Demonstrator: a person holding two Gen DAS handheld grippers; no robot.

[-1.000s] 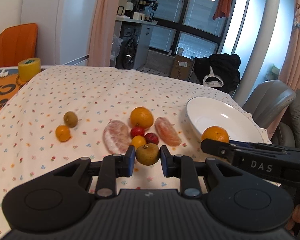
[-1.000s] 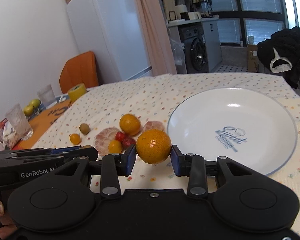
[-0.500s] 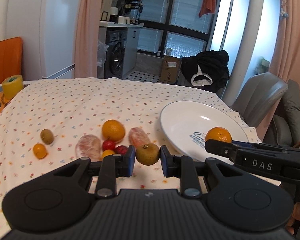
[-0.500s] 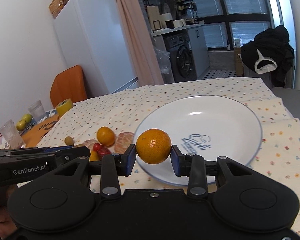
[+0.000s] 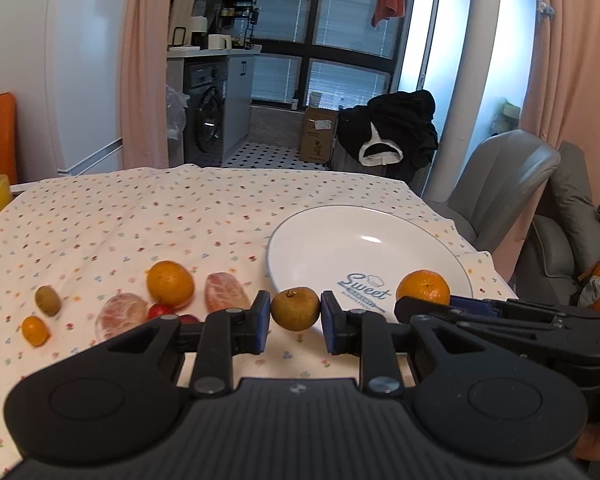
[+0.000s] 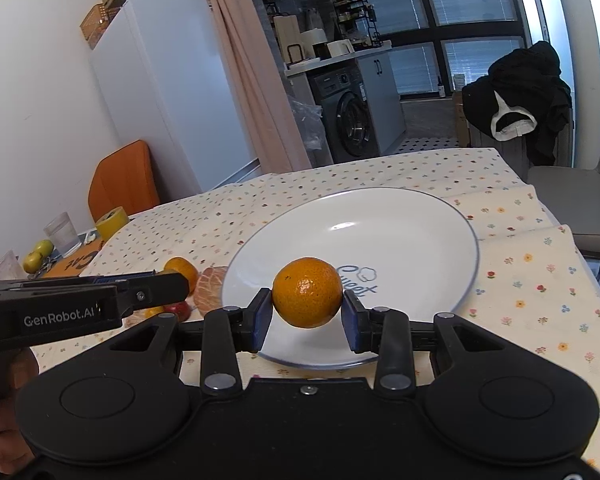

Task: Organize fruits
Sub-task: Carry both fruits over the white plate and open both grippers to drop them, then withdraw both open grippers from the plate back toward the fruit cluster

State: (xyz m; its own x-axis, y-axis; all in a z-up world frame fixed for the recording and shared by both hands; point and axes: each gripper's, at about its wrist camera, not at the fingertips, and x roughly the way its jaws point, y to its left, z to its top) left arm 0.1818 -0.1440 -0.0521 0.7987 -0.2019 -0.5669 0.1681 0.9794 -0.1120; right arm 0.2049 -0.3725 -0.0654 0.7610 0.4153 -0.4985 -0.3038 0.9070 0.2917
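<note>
The left gripper (image 5: 295,315) is clamped on a small brown russet fruit (image 5: 295,308), held above the flowered tablecloth (image 5: 140,216) just beside the near rim of the white plate (image 5: 340,240). The right gripper (image 6: 307,316) pinches a mandarin (image 6: 307,297) over the plate's near part. Left of the plate lie an orange (image 5: 170,283), two peeled citrus pieces (image 5: 121,314), red fruits (image 5: 160,311), a kiwi (image 5: 47,300) and a kumquat (image 5: 34,330).

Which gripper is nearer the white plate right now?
Right. The right gripper holds its orange over the white plate; the left gripper, gripping a brown fruit, sits before the plate's near-left rim.
</note>
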